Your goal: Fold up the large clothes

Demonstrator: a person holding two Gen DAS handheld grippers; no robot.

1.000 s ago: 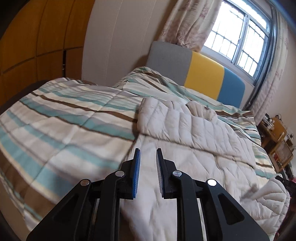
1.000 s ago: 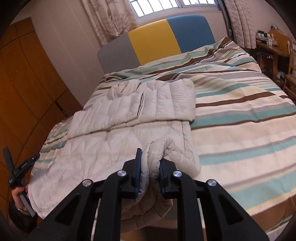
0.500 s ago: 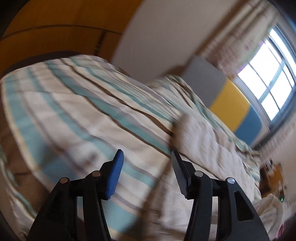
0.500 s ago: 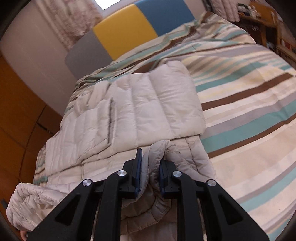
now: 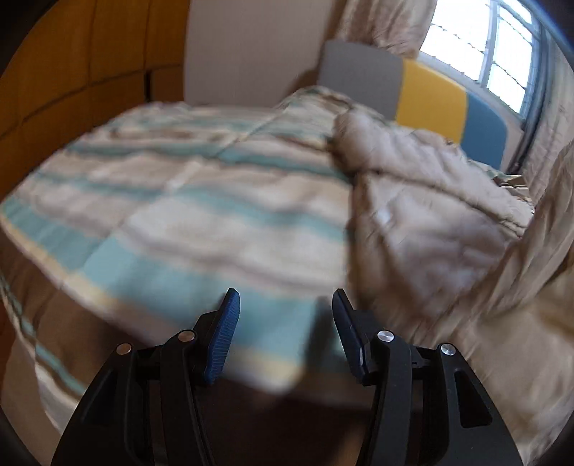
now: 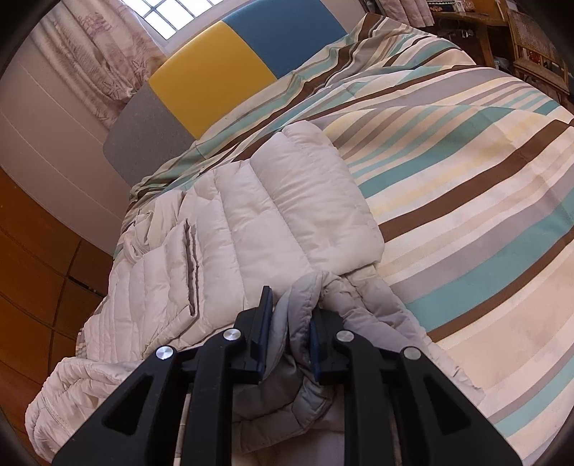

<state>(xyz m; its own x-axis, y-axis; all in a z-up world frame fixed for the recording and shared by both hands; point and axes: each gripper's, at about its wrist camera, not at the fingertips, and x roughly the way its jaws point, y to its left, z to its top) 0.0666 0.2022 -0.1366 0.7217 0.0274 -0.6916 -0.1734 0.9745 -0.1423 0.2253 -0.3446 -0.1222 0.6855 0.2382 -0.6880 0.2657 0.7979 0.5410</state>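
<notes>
Left tongs [image 5: 285, 315] have let go (jacket [image 5: 430, 215] beside); right tongs [image 6: 288, 324] pinch it.

Black left gripper [image 5: 285, 312], right gripper [image 6: 288, 317]; blue, seemingly ribbed pads [image 5: 224, 337]; silver screws.

No readable text, label, brand, number or sign anywhere in either view. Left wrist view too blurred for any lettering to be made out. Only a faint printed pattern on the curtain [image 6: 89, 68], not writing. Small items on the far desk [image 6: 462, 14] too tiny to read.
</notes>
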